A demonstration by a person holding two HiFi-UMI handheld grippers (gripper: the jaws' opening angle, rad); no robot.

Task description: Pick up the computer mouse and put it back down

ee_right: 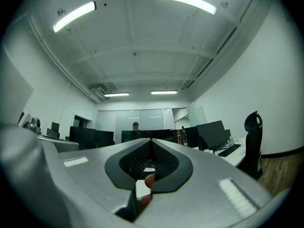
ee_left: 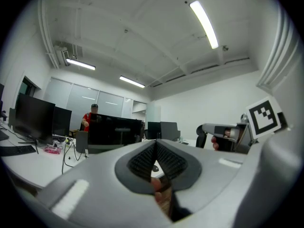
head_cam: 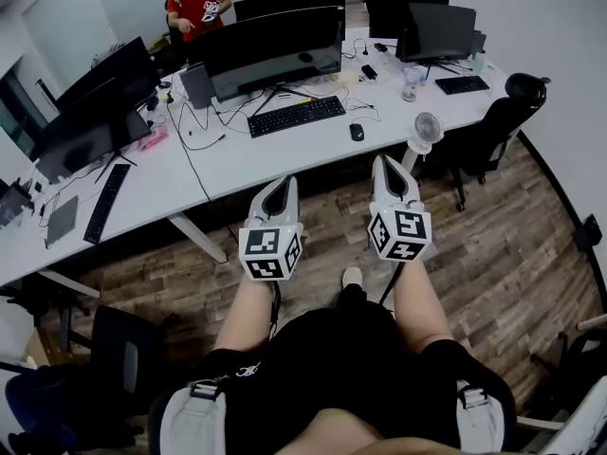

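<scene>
A computer mouse (head_cam: 357, 132) sits on the table (head_cam: 248, 162), likely light, hard and slick, best pinched across its sides; left tongs (head_cam: 282, 184) and right tongs (head_cam: 385, 162) are clenched empty.

Matt, smooth: long white desk top (head_cam: 285, 156); wood-grained, faint sheen: brown plank floor (head_cam: 503, 254); smooth plastic: small black computer mouse (head_cam: 357, 132).

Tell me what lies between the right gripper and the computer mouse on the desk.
Only a bare strip of white desk separates the right gripper from the computer mouse, in the head view; the small fan stands off to the side.
</scene>
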